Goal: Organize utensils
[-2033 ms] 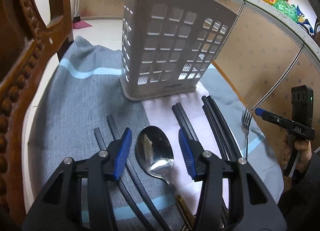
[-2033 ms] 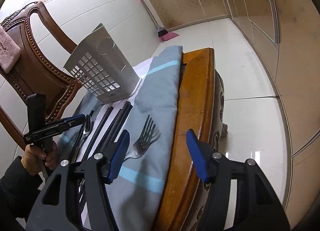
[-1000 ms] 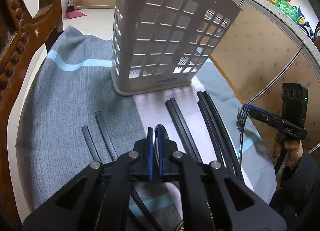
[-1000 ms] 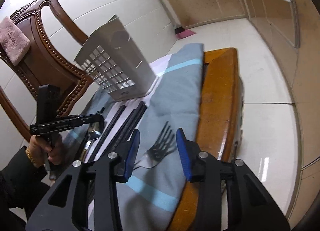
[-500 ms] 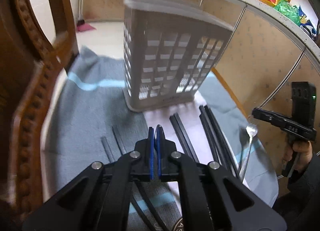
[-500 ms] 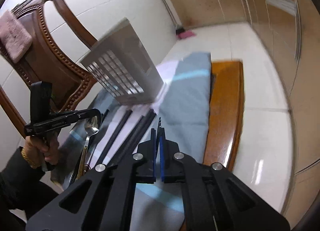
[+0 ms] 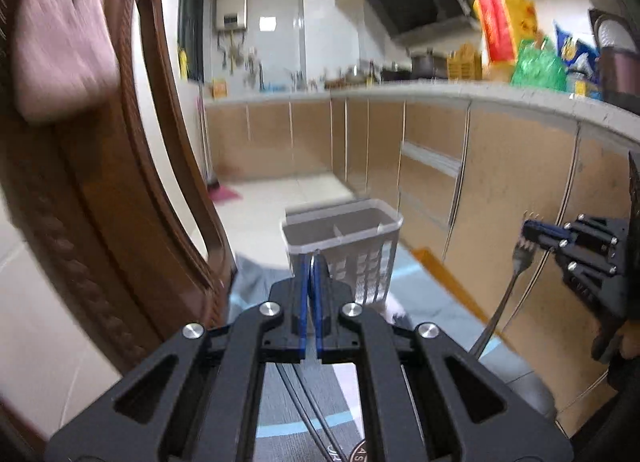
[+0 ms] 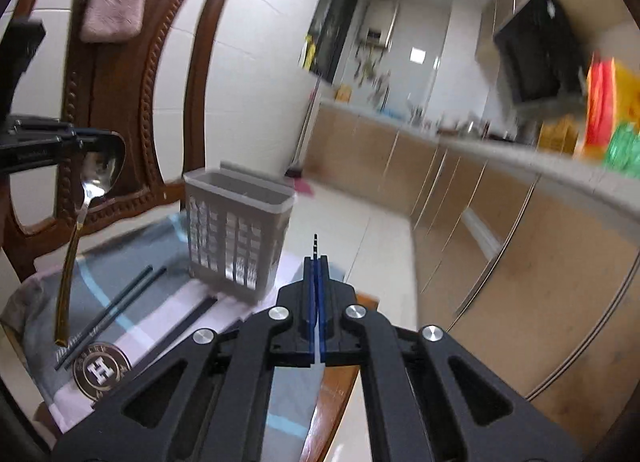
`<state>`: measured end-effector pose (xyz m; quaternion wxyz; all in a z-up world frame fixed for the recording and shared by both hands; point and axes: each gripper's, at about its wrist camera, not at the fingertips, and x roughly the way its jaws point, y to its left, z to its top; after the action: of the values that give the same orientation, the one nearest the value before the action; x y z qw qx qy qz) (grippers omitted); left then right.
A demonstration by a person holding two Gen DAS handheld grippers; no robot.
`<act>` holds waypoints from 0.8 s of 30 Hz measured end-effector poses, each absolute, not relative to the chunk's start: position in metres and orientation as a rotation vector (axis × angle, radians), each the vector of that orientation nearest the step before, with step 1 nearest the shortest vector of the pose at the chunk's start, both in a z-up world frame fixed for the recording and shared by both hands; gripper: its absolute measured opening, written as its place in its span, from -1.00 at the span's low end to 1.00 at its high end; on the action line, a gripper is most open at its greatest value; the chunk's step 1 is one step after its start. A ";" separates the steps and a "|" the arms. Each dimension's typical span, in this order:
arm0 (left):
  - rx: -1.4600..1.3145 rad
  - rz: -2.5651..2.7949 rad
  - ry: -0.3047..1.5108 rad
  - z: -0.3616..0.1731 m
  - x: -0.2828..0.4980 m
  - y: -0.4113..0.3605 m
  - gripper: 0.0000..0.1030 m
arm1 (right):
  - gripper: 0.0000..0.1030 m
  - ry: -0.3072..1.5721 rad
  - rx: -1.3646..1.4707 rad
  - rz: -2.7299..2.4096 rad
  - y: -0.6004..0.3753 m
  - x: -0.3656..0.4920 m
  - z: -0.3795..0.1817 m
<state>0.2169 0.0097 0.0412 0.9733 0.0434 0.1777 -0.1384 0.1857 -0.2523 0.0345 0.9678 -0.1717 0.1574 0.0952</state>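
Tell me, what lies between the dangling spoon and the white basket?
A pair of black chopsticks on the grey cloth, below the spoon and short of the basket; the right wrist view shows it.

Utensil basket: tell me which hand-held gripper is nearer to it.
Left, though narrowly. The left hand-held gripper, holding the spoon, points straight at the utensil basket; the right hand-held gripper, holding the fork, sits off to its right.
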 end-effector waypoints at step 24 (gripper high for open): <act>0.029 -0.149 0.211 0.084 0.140 0.031 -0.94 | -0.97 0.211 -0.371 0.107 -0.208 0.115 0.080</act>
<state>0.1397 0.0310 0.0836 0.9916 0.0143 0.1053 -0.0743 0.1151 -0.2080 0.0800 0.9760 -0.1838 0.1046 0.0529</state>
